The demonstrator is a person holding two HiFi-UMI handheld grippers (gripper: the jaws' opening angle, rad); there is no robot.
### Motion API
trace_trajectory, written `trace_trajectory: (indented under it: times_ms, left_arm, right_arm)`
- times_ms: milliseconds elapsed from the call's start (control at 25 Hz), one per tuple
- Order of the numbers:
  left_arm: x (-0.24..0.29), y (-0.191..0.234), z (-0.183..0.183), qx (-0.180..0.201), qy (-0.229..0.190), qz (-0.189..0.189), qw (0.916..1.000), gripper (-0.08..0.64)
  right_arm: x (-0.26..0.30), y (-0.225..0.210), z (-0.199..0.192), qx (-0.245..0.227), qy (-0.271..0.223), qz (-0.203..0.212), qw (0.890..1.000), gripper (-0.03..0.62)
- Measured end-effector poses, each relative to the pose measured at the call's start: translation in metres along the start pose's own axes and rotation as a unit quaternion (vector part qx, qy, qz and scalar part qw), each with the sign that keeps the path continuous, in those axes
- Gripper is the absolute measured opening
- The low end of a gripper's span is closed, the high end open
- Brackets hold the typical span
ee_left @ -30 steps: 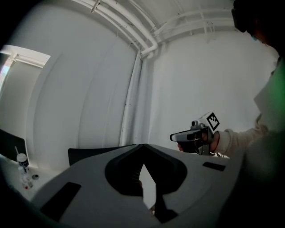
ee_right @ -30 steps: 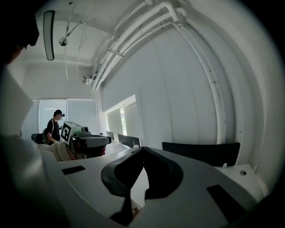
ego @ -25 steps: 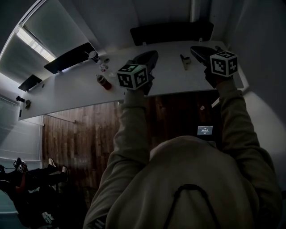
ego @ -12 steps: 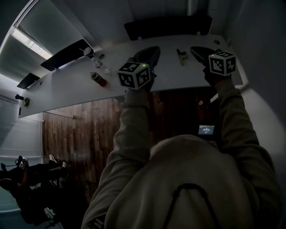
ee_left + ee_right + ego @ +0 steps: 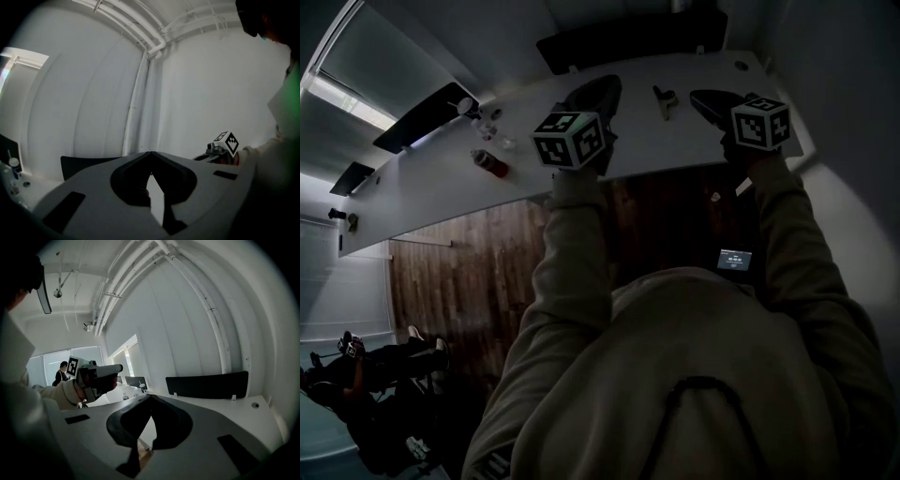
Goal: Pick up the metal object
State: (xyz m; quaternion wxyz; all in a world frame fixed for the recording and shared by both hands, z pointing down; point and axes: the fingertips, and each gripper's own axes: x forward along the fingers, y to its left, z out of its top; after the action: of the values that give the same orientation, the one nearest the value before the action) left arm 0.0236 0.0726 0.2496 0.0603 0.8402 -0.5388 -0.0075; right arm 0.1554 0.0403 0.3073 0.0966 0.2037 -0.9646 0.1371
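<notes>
A long white bench stretches under and ahead of the jaws, above a dark wood-plank floor. Beyond the jaws a black divider panel stands along the bench's far edge, before a plain white wall. White pipes climb that wall to the ceiling. Far left of the right jaws, bright windows let in daylight.

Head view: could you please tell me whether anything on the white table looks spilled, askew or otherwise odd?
Nothing stands out. The small metal object rests on the white table, with a red bottle and a few small containers further left. No spill shows, though the dim picture hides fine detail.
</notes>
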Motion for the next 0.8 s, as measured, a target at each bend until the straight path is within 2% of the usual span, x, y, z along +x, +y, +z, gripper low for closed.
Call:
trace_trajectory:
  times_ms: [80,200,520,800]
  left_arm:
    - [0.005,0.0,-0.005,0.005,-0.001,0.009,0.9999,0.003]
    - [0.011,0.016,-0.006,-0.014,-0.014,0.024,0.9995,0.003]
    - [0.041,0.044,0.001,-0.004,-0.028,0.004,0.9996,0.003]
    - [0.104,0.113,0.022,-0.006,-0.047,-0.009,0.9988,0.003]
  right_arm:
    - [-0.005,-0.008,-0.011,0.006,0.007,0.003,1.0,0.018]
    - [-0.005,-0.019,-0.017,0.014,0.014,0.01,1.0,0.018]
    - [0.021,-0.042,-0.005,-0.002,0.002,0.018,1.0,0.018]
    - [0.081,-0.095,0.04,-0.015,0.006,0.012,1.0,0.018]
